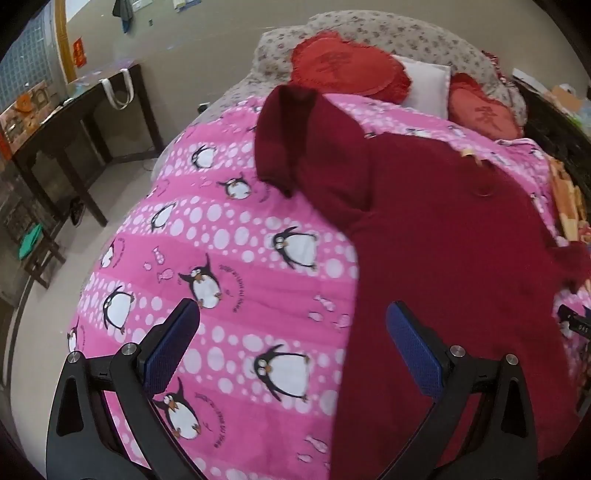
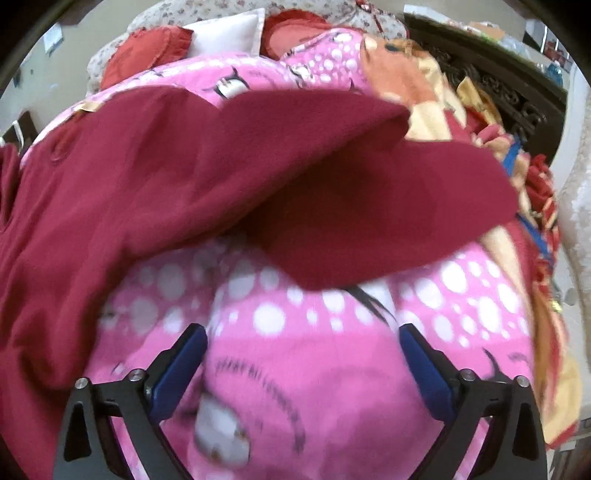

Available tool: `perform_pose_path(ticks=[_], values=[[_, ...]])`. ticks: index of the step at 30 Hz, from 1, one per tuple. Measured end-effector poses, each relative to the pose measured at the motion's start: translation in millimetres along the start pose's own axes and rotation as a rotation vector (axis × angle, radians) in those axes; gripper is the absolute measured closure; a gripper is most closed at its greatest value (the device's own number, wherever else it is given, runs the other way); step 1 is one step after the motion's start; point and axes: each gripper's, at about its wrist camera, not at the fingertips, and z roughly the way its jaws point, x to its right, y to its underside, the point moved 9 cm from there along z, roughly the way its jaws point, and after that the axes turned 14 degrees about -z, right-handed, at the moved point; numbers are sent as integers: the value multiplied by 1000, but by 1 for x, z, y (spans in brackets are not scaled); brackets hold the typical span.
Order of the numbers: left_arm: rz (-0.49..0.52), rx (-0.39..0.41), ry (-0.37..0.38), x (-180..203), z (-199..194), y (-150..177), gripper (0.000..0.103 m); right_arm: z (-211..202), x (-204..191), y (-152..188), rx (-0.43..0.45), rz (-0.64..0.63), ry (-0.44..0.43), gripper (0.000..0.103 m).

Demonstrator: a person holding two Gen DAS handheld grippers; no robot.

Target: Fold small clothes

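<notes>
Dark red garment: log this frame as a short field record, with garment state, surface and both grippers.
garment: dark red garment, spread out, not yet folded
sleeve: one sleeve stretches toward the pillows
surface: pink penguin-print quilt on a bed
left gripper: open, holding nothing
right gripper: open, holding nothing
background: red heart cushions
image quality: right wrist view blurred

Pink penguin-print quilt (image 1: 229,258) covers the bed. Two red heart cushions (image 1: 343,70) at far end with a white pillow (image 1: 424,85) between them, on a floral cover (image 1: 406,33). Dark wooden table (image 1: 74,122) far left, white tote bag (image 1: 120,90) hanging off it. Orange-yellow blanket (image 2: 436,103) bunched right.
</notes>
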Motion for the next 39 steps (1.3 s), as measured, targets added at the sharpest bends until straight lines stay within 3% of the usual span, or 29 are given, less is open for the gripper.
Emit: perform_pose_path(ticks=[5,16,24,39], values=[[42,14,43,24,-19,-3,1,-59,-7,-4,70,-45,63,3],[92,26,112,64,-39,-7,1,-143,-50,-37,122,-97,1,3],[93,29,147,76,-43,-11,1,-199,-75,-61,155,-147,-95,3],[53,-4,138,75,-22,-17,1,-179,-170,-107,138,-107,-316,3]])
